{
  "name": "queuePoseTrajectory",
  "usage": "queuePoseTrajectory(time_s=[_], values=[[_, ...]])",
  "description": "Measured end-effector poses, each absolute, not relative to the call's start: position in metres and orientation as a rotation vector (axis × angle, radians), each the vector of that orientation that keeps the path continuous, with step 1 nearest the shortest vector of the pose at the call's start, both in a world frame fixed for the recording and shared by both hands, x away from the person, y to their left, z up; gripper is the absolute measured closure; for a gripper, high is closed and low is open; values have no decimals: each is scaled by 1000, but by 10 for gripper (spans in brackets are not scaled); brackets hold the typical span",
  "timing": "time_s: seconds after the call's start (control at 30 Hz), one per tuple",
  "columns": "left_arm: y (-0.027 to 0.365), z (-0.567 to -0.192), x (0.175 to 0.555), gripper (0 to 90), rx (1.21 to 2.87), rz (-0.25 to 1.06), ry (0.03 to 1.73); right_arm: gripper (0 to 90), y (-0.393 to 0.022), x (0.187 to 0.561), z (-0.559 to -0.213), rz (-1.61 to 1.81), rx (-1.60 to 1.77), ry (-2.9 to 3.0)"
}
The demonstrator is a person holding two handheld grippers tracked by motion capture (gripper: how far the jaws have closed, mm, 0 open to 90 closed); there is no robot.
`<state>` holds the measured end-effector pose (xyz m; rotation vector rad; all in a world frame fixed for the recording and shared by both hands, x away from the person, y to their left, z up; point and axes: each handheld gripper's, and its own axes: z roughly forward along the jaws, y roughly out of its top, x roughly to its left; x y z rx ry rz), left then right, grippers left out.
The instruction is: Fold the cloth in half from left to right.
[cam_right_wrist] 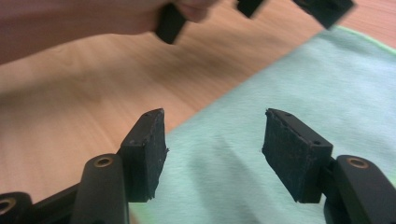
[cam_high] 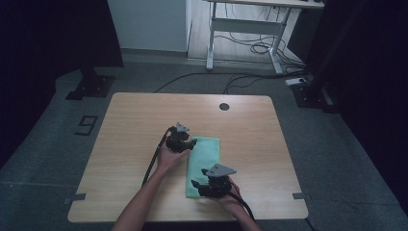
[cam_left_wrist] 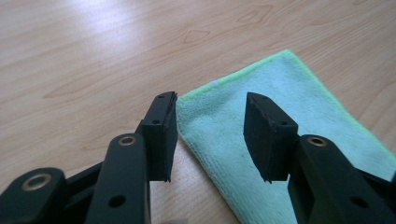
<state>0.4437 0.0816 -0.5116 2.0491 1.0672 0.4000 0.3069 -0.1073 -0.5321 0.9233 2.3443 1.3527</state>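
So here's where I'm at on the rig: there's a folded green cloth (cam_high: 204, 166) lying flat on the wooden counter (cam_high: 134, 120), a bit right of the middle and toward the near edge. It's a long narrow strip running from far to near, with a brighter green hem you can see along its edge in the left gripper view.

My left gripper (cam_high: 191, 144) is at the far left corner of the cloth. Looking down its own camera, the jaws are standing fairly wide with nothing between them, hovering just above the counter. One jaw sits over bare wood, the other over the cloth, so the cloth's corner (cam_left_wrist: 180, 100) falls right in the gap. The pads aren't touching the fabric.

My right gripper (cam_high: 196, 184) is at the near end of the cloth, on its left edge. Same deal there: jaws spread wide, empty, one over the wood and one over the green. The cloth underneath looks flat and smooth, pads clear of it. In that view the left gripper and the hand on it are up at the top, blurry.

Far side of the counter has a small dark round hole (cam_high: 224, 106). Past it there's grey floor with cables and a white desk frame (cam_high: 245, 33).
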Motion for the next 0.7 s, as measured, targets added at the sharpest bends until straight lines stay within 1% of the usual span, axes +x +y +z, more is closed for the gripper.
queuePoseTrajectory(time_s=[0.13, 0.3, 0.5, 0.7], values=[[92, -503, 437, 528, 2039, 441, 1040, 380, -114, 314, -532, 1327, 965, 2328], [106, -502, 434, 518, 2042, 434, 1042, 380, -123, 329, -536, 1297, 1026, 2304], [116, -508, 430, 502, 2061, 421, 1039, 380, -131, 346, -532, 1272, 1082, 2257], [121, -511, 426, 494, 2067, 412, 1049, 381, -137, 349, -531, 1259, 1113, 2247]])
